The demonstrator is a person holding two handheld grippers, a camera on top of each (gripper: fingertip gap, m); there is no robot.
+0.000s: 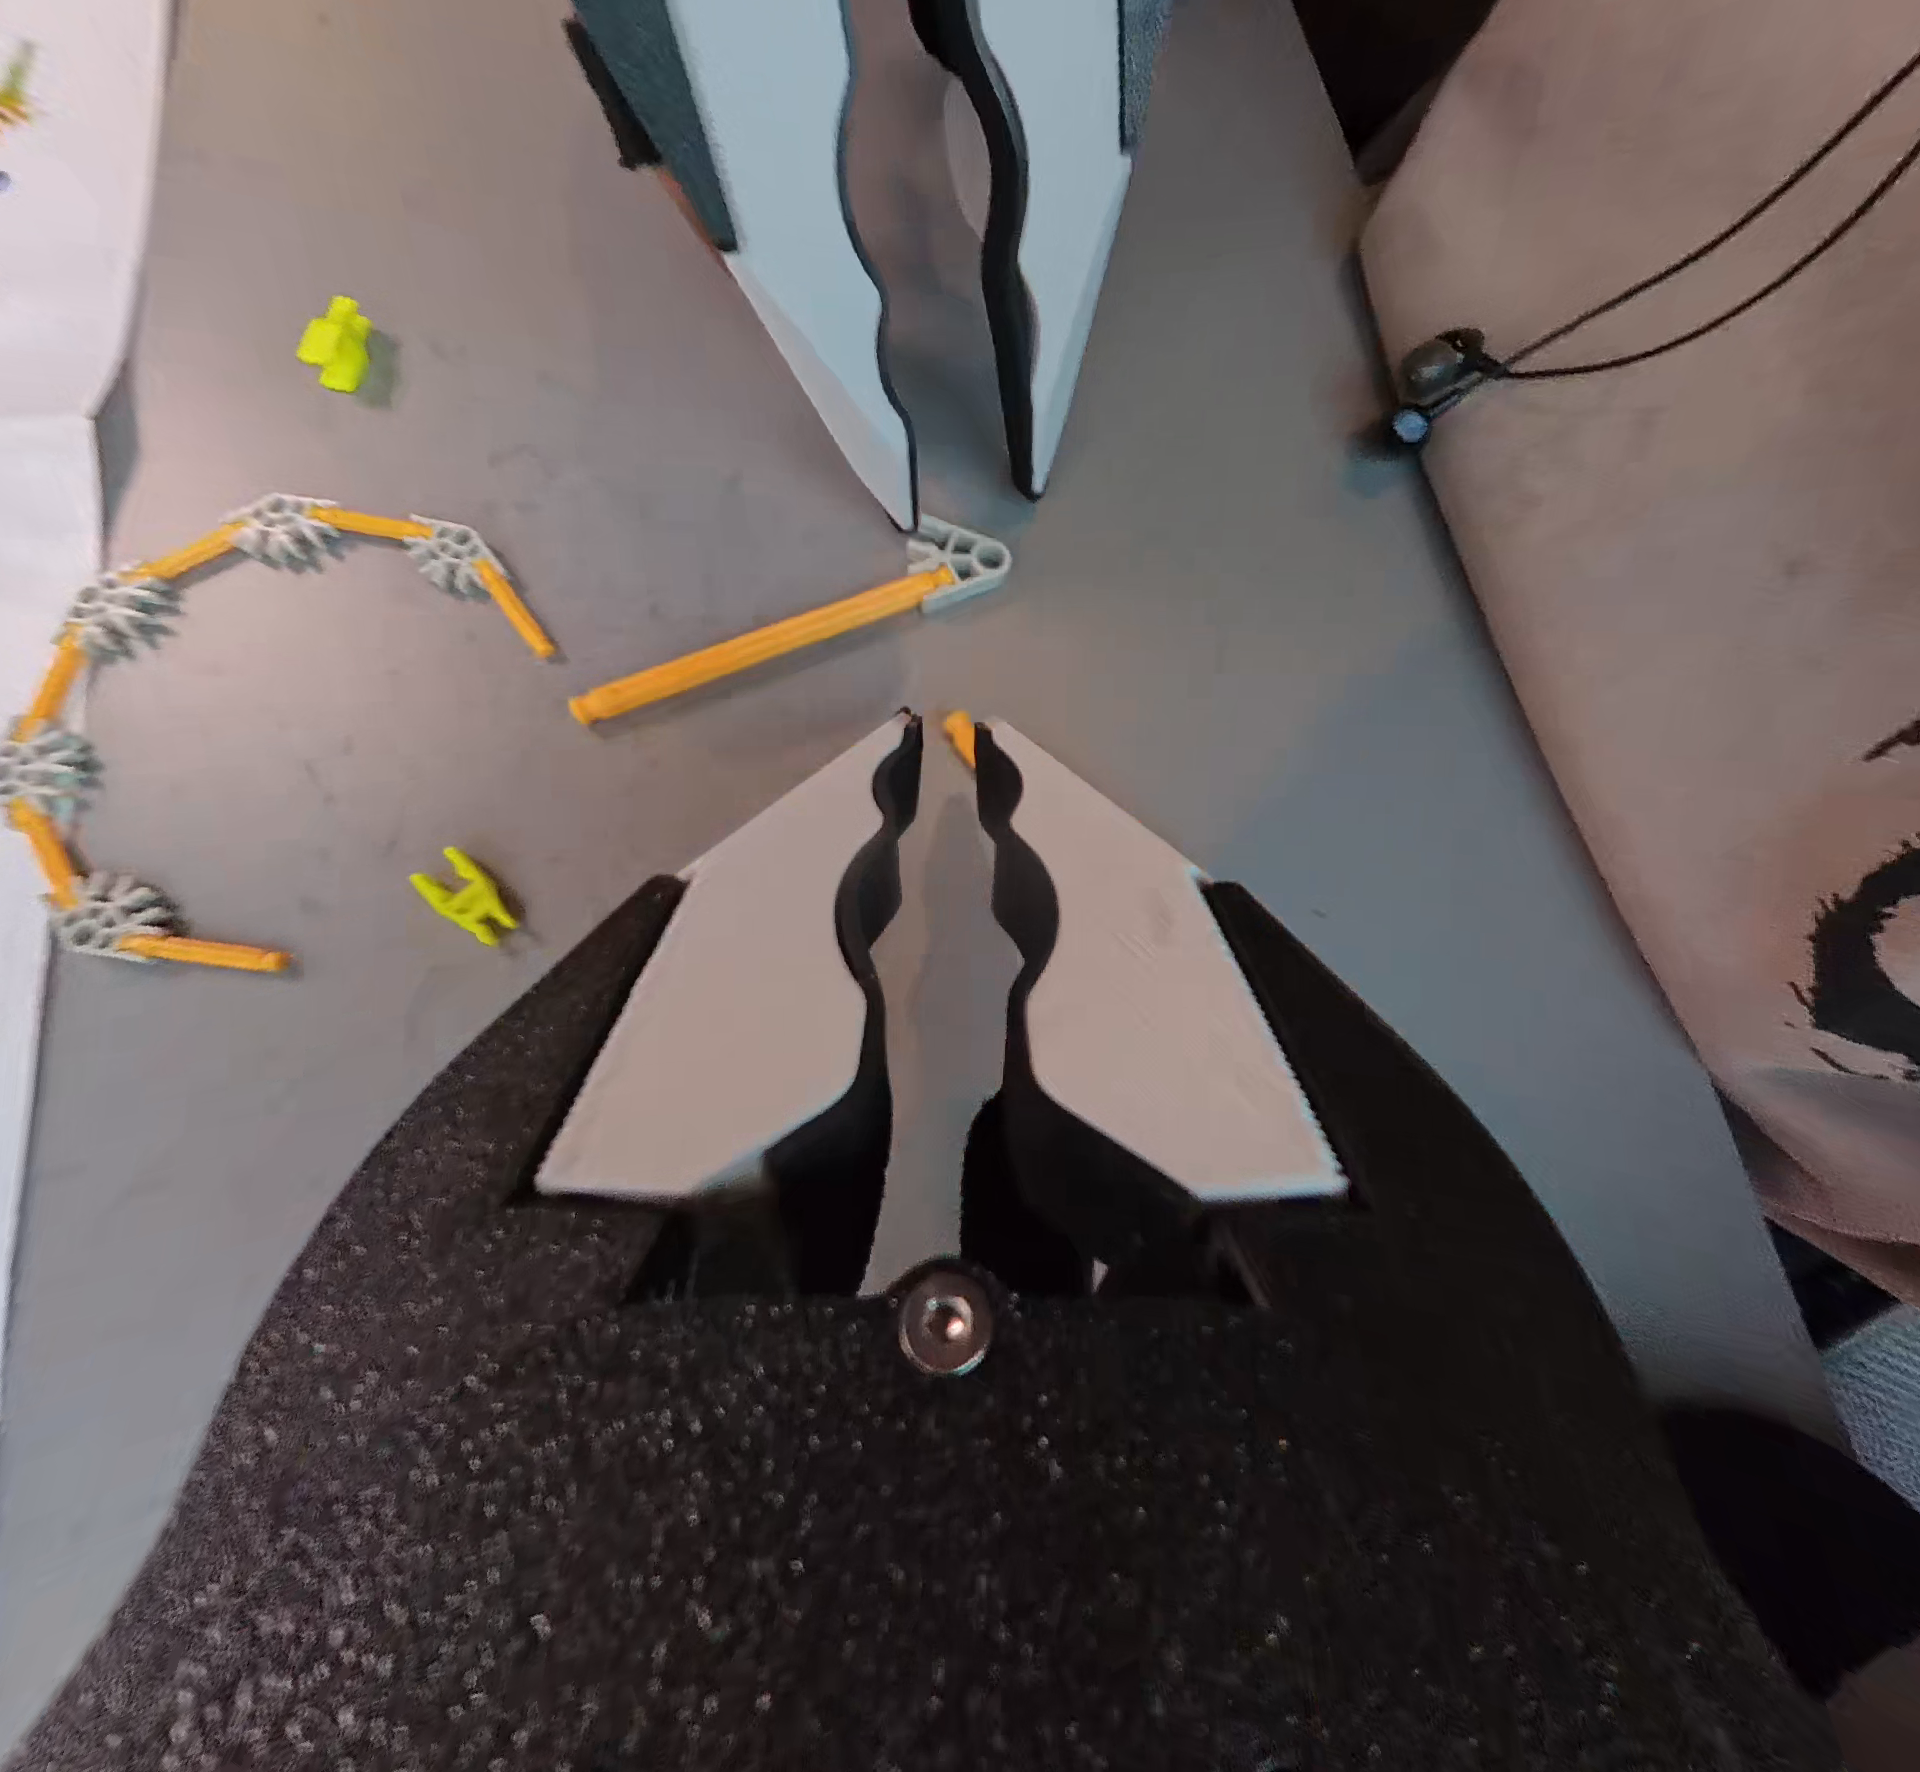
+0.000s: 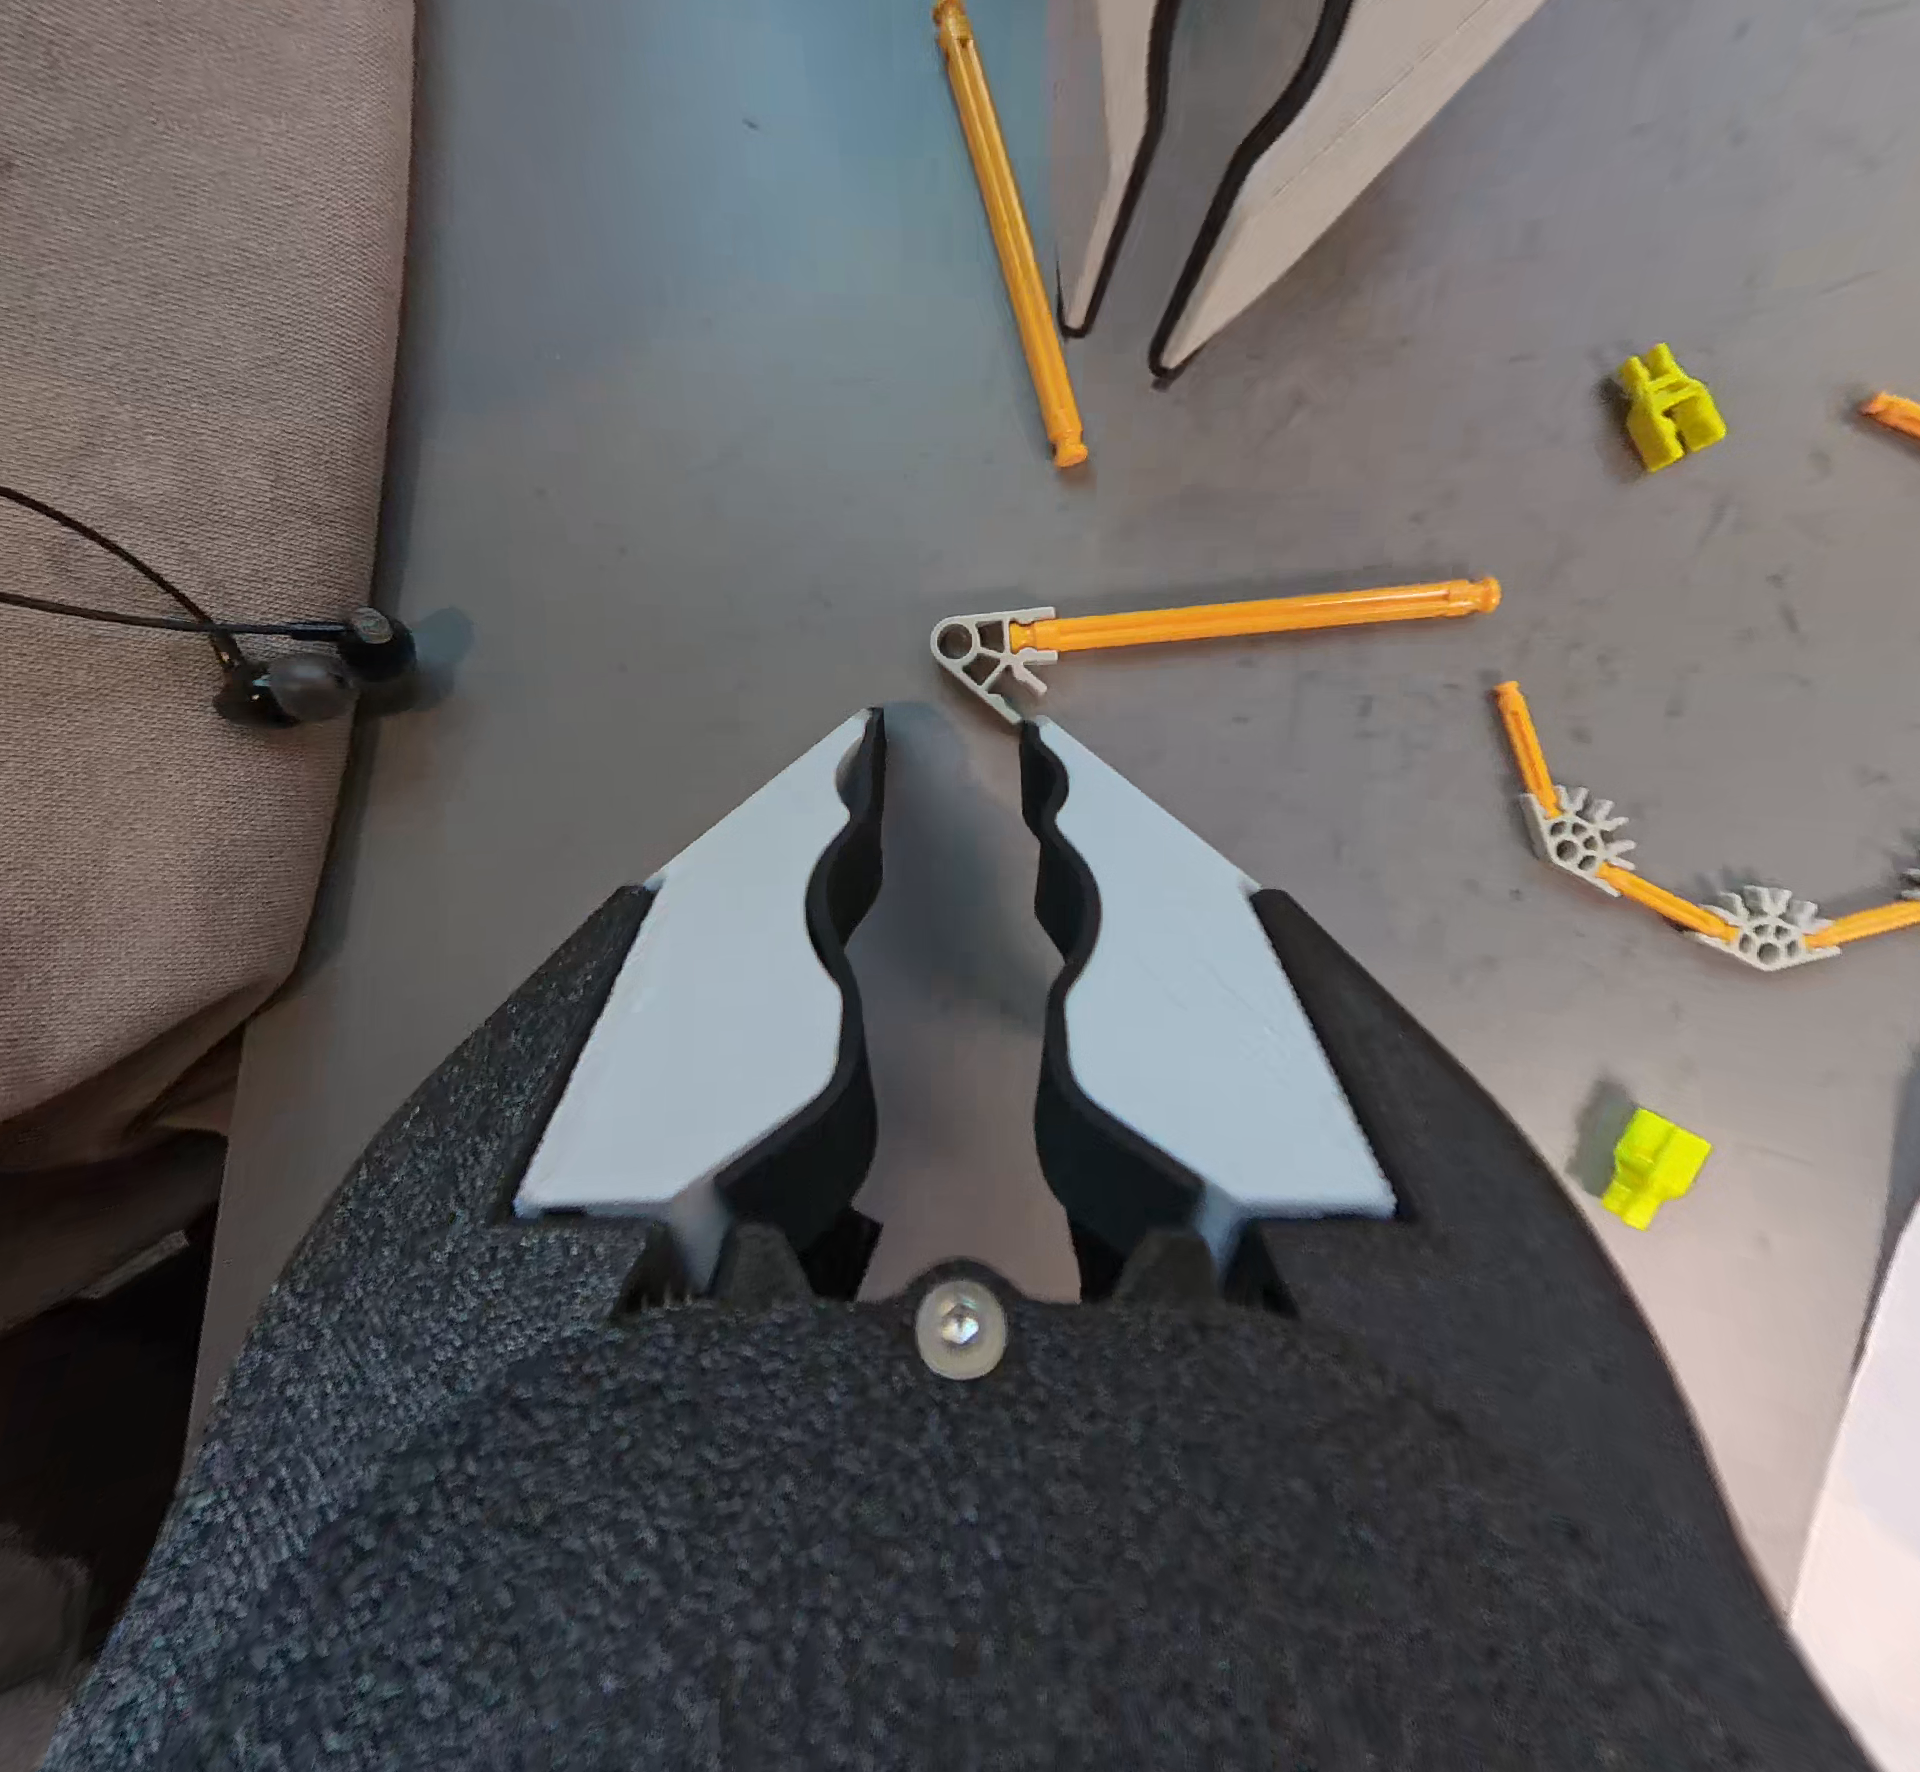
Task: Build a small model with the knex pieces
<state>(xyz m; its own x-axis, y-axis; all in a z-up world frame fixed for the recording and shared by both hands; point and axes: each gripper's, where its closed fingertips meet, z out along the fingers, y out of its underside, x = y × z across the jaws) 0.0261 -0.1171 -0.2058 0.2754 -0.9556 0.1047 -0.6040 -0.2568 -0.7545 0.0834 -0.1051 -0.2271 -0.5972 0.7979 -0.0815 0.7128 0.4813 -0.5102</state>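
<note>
Left wrist view: left gripper low over the grey counter, fingers parted by a narrow gap, nothing clamped. The tip of a loose orange plastic rod peeks out just beside the right fingertip; whether they touch cannot be told. Ahead lies an orange plastic rod plugged into a small grey angled connector. The right gripper points in from the far side, one fingertip at or on that connector, fingers apart. To the left, a curved chain of orange rods and grey snowflake-shaped connectors, plus two small neon-yellow plastic clips. A person's beige garment with a black cord and bead on the right.

Right wrist view: right gripper fingers spread, empty; right fingertip just beside the grey angled connector, whose orange rod runs off to the right. The loose orange plastic rod lies flat on the counter, alongside the left gripper at the top, fingers slightly apart. Chain and yellow clips at right.
</note>
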